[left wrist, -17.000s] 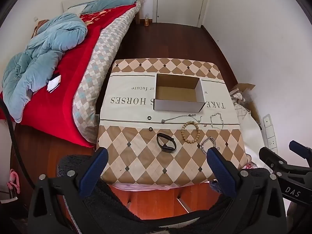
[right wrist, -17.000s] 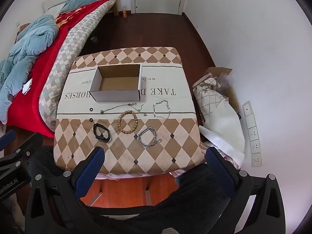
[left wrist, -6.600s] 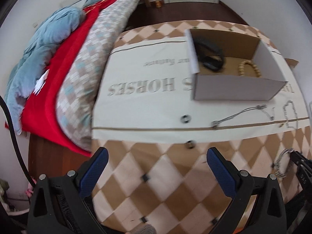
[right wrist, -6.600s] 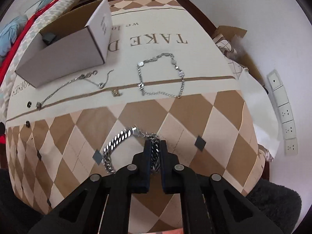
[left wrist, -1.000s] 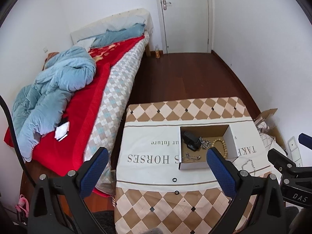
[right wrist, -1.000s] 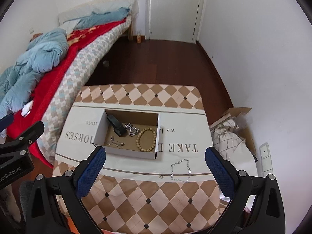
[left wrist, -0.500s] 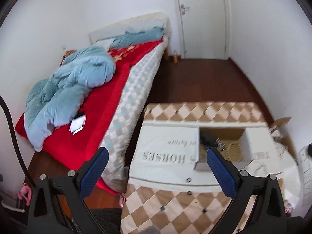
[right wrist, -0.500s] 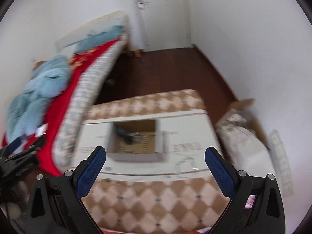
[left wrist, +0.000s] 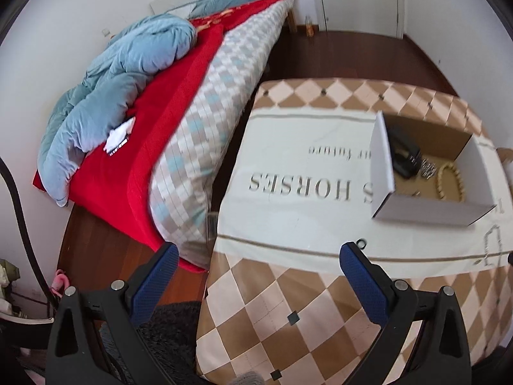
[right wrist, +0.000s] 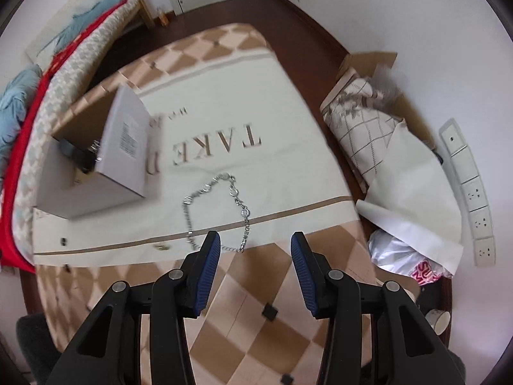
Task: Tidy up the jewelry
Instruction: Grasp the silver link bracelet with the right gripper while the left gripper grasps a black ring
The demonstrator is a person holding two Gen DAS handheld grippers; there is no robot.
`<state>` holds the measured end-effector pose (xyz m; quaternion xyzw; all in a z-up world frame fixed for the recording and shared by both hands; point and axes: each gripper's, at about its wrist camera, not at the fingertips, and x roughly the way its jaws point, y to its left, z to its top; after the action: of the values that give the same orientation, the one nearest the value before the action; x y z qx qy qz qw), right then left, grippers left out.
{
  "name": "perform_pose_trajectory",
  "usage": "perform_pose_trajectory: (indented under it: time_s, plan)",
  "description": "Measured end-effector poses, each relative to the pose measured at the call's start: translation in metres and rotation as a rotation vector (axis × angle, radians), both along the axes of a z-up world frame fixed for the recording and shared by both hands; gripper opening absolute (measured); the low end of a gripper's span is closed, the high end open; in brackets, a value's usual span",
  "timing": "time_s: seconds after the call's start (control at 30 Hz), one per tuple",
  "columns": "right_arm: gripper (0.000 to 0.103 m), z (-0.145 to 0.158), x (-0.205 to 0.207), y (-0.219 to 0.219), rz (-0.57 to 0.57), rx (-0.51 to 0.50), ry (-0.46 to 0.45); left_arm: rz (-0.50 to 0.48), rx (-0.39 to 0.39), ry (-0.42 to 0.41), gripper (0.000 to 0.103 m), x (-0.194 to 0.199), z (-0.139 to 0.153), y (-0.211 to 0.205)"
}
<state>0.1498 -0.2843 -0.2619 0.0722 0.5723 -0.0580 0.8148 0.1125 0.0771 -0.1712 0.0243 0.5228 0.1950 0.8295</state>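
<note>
Table: silver chain loose beside box; small ring near left tool, spread wide, empty. Right tool just narrowing, half-spread, empty. Bed alongside.

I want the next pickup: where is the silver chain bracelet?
Right wrist view: silver chain bracelet lies looped on the tablecloth, right of the cardboard box, just beyond the right hand-held gripper.

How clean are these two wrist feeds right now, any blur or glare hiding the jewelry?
Left wrist: mild smear on the box and its contents; fisheye bends the table edges. Right wrist: stronger motion blur on the box and printed lettering, yet the silver chain reads clearly. Even daylight, no glare in either.
</note>
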Motion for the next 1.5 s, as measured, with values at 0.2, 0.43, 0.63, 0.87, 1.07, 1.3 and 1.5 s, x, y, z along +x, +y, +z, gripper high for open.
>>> perform_pose_trajectory:
  time_s: [0.2, 0.43, 0.63, 0.87, 1.07, 1.3, 1.5]
  plan:
    - [0.048, -0.023, 0.018, 0.007, 0.018, -0.033, -0.004, 0.003, -0.006, 0.054, 0.103, 0.002, -0.025, 0.005]
    - [0.013, -0.026, 0.021, 0.026, 0.073, -0.105, -0.038, -0.103, -0.099, 0.138, 0.102, 0.0, -0.059, -0.022]
    - [0.004, -0.026, 0.016, 0.025, 0.077, -0.097, -0.035, -0.191, -0.154, 0.2, 0.09, 0.008, -0.088, -0.054]
    - [0.002, -0.027, 0.008, 0.017, 0.062, -0.079, -0.032, -0.224, -0.172, 0.212, 0.076, 0.011, -0.102, -0.075]
    - [0.002, -0.027, 0.011, 0.017, 0.052, -0.074, -0.031, -0.22, -0.206, 0.195, 0.066, 0.012, -0.101, -0.076]
    - [0.002, -0.027, 0.011, 0.017, 0.051, -0.071, -0.026, -0.238, -0.281, 0.166, 0.024, 0.015, -0.097, -0.077]
    - [0.002, -0.027, 0.013, 0.015, 0.038, -0.055, -0.017, -0.262, -0.282, 0.162, 0.01, 0.015, -0.096, -0.081]
